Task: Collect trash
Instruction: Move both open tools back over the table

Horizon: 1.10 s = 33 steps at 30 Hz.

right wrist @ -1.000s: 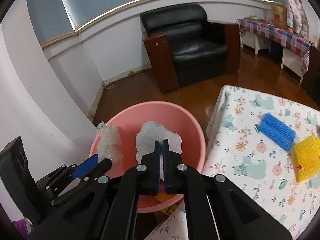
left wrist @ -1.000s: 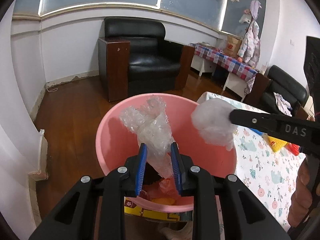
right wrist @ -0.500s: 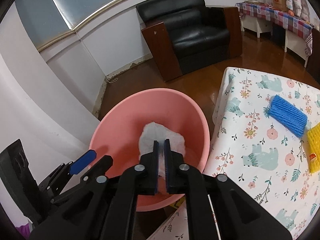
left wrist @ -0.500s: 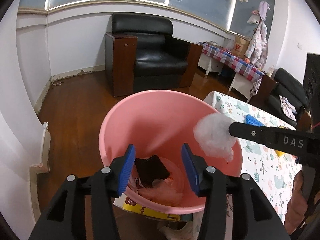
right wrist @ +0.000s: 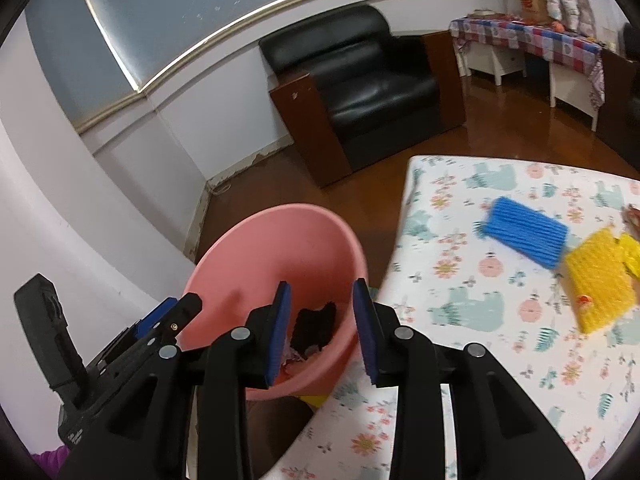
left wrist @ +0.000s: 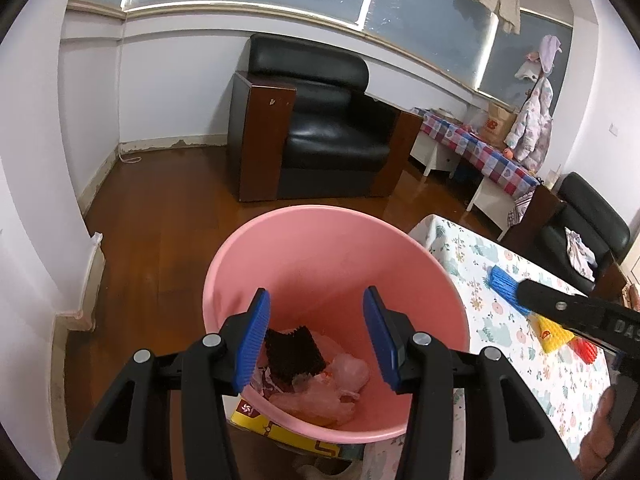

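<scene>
The blue foam sleeve (right wrist: 524,236) lies on the worktop (right wrist: 460,380), up and right of the right claw (right wrist: 322,326), nearer it than the left claw (left wrist: 316,340). Its long axis slants down-right. The right claw's jaws are opening, empty; the left claw is released over the pink bin (left wrist: 320,248).

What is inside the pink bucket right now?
In the pink bucket: a black ridged pad on crumpled clear plastic and scraps. Anything beneath that pile is covered.

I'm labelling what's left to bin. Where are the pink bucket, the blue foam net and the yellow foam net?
pink bucket (left wrist: 320,216): left wrist view, far rim.
blue foam net (right wrist: 524,236): right wrist view, middle of its ribbed top.
yellow foam net (right wrist: 600,280): right wrist view, middle of its mesh.
</scene>
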Each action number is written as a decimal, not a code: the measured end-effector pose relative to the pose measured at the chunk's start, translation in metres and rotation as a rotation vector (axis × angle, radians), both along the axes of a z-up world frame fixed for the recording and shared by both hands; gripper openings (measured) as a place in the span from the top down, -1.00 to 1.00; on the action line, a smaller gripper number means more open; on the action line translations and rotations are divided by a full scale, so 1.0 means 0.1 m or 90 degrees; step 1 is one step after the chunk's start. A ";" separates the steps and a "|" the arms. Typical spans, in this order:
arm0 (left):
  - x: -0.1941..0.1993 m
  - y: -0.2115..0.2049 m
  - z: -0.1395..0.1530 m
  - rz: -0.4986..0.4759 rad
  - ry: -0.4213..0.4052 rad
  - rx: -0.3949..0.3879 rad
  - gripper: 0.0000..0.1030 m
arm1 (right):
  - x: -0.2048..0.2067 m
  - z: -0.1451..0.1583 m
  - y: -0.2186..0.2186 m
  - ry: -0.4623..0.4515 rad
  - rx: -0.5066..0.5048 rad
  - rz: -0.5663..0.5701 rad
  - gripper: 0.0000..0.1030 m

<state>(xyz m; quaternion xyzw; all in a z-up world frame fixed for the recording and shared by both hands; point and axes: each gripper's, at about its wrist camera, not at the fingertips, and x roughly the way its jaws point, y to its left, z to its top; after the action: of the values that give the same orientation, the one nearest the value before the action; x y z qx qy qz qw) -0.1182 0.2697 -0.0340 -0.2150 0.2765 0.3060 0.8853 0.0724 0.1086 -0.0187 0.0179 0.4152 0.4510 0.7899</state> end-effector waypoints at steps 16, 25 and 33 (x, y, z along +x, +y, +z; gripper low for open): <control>0.40 -0.51 0.27 -0.066 -0.005 0.028 0.07 | 0.26 -0.01 -0.91 0.012 0.037 -0.100 0.37; 0.76 -0.96 0.38 -0.131 0.002 0.043 0.04 | 0.42 -0.05 -1.42 0.023 0.064 -0.142 0.36; 1.19 -1.42 0.40 -0.214 0.010 0.037 -0.05 | 0.60 -0.15 -1.93 0.036 0.095 -0.194 0.12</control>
<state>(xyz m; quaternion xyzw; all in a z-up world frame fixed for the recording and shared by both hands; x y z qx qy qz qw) 0.0004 0.1277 0.0064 -0.1375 0.3066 0.1628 0.9277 0.1322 -0.0841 -0.0338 0.1521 0.3952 0.3546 0.8337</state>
